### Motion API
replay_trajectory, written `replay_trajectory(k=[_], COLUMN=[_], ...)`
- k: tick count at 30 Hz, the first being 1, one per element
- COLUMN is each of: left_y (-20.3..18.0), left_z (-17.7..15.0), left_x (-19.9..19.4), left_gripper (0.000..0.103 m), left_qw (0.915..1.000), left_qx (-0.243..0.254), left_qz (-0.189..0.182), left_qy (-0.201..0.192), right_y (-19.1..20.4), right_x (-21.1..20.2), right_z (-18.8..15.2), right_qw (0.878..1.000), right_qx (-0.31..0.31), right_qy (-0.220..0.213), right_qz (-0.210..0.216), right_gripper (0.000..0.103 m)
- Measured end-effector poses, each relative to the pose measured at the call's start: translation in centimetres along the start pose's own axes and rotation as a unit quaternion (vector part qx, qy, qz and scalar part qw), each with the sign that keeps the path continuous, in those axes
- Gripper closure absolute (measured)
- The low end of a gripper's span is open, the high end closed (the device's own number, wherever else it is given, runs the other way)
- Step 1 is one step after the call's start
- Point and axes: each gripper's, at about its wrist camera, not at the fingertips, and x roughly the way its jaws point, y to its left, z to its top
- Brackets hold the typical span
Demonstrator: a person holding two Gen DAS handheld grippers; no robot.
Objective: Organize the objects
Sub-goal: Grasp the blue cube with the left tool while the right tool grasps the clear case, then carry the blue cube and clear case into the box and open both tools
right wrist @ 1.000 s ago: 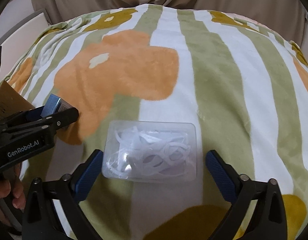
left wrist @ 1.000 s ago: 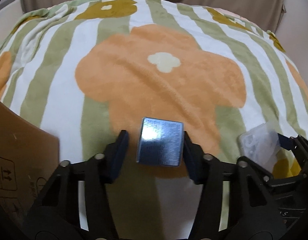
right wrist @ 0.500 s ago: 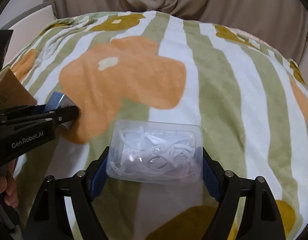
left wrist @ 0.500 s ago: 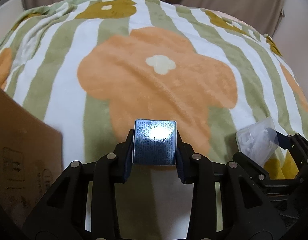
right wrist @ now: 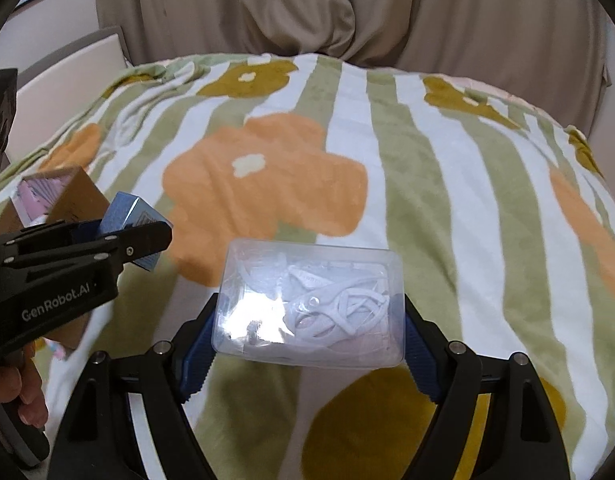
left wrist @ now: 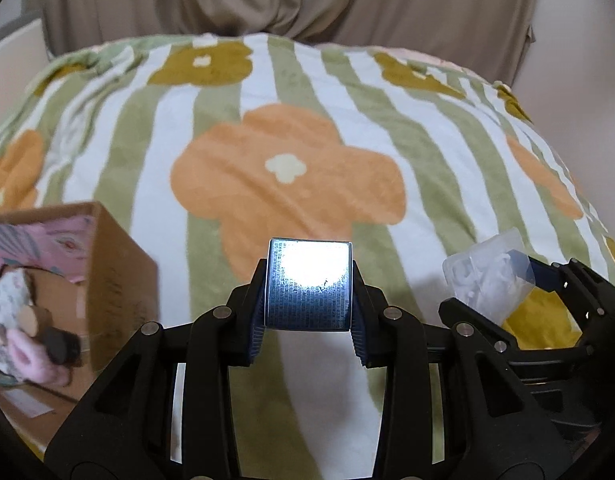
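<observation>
Fingers (left wrist: 357, 332) of your left gripper (left wrist: 308, 312) are clamped on both sides of the blue box (left wrist: 309, 284), which is held up clear of the bed (left wrist: 427, 168), over its near edge. From the left wrist view, the carton (left wrist: 107, 280) stands open at the near left edge of the bed, already holding soft pink items. That looks like where the box should go, so swing left and get fully above the opening before you lower. Keep the box level; its glossy face suggests it may slip if you ease the grip early. At the right edge of this view the clear case (left wrist: 487, 276) sits in your other gripper.

From the right wrist view, your right gripper (right wrist: 309, 340) has its fingers (right wrist: 421, 360) pressed on the short ends of the case (right wrist: 311, 304), full of white loops, held above the near part of the bed. The left gripper (right wrist: 119, 236) with the box (right wrist: 127, 212) is between it and the carton (right wrist: 67, 192). Hold the right one back until the left clears the carton. The thin plastic will likely flex, so don't squeeze harder.
</observation>
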Motion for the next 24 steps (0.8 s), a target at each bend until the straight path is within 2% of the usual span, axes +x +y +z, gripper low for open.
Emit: replay_trajectory(k=[14, 24], left_y=[3.2, 10.3], left_z=[1.8, 1.9], left_x=[-8.5, -13.0], left_gripper=[0.071, 0.071], left_qw=[0.9981, 0.9959], left_qx=[0.013, -0.004], left_qz=[0.007, 0.038], left_qy=[-0.06, -0.081], right_y=[5.1, 11.3], right_x=[-6.1, -7.5], right_z=[2.9, 5.3], right_qw=[0.998, 0.995], right_qx=[-0.026, -0.049], right_qy=[-0.05, -0.071], right_qz=[0.012, 0.04], right_gripper=[0.025, 0.025])
